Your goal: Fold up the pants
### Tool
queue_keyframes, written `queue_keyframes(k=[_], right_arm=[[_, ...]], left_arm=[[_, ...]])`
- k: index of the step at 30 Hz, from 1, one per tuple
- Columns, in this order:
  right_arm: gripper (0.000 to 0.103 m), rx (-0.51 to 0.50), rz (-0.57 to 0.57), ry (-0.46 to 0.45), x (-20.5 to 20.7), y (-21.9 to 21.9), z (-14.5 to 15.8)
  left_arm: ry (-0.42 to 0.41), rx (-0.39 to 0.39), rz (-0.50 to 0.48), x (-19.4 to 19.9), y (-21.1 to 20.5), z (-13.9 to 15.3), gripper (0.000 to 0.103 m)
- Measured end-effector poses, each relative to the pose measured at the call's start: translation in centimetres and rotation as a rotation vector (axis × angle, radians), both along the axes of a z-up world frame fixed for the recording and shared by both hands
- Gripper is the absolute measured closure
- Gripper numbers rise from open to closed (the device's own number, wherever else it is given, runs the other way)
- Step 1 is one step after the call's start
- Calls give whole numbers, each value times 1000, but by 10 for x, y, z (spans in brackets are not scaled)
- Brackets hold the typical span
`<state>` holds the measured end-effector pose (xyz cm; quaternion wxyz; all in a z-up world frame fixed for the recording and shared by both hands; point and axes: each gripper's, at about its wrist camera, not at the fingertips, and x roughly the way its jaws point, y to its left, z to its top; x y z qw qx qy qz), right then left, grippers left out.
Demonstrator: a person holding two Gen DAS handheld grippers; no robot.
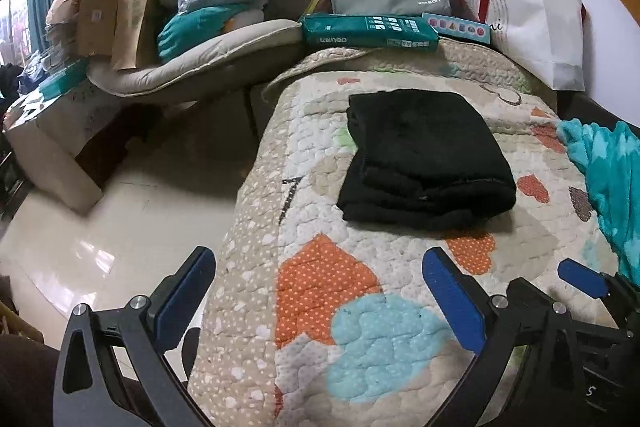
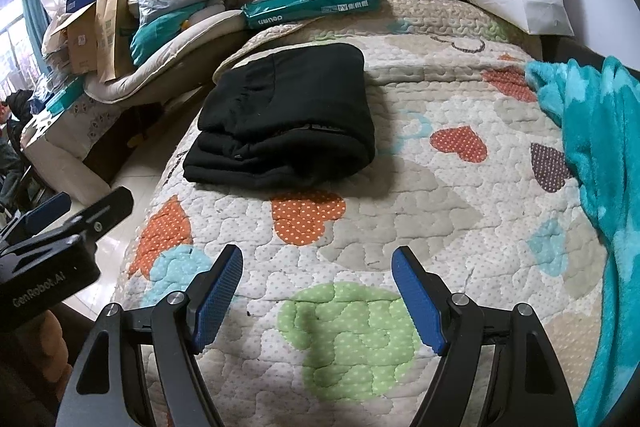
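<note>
Black pants (image 1: 424, 163) folded into a thick bundle on the heart-patterned quilt (image 1: 384, 339).

The pants sit near the quilt's left edge, beside the drop to the floor (image 1: 104, 235). Nearer than the pants, the left gripper (image 1: 320, 291) and the right gripper (image 2: 318, 293) hover over bare quilt, fingers spread wide, holding nothing. A teal blanket (image 2: 600, 155) lies well right of the pants.

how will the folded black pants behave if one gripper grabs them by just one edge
The black pants would probably flop open: they lie as soft stacked layers, nothing stiff holding the fold. The fabric looks thick and fleecy, so likely grippy rather than slippery, and somewhat hefty. Pushed across the quilt, they'd probably bunch instead of sliding. Both the left gripper and right gripper are open, away from them.
</note>
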<state>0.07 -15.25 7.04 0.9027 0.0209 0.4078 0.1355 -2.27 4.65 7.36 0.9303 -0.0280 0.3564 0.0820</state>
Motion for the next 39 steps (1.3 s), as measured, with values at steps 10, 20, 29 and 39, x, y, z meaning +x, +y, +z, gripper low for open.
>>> queue_keyframes(k=[10, 20, 29, 39], right_arm=[[19, -1, 1, 11, 0, 2, -3], [19, 1, 7, 18, 0, 3, -6], [19, 2, -1, 28, 1, 2, -8], [19, 3, 0, 29, 1, 2, -8]], left_arm=[[26, -3, -23, 1, -3, -4, 0], [66, -40, -9, 5, 2, -11, 0], [98, -79, 5, 9, 8, -16, 0], [109, -85, 6, 10, 9, -19, 0]])
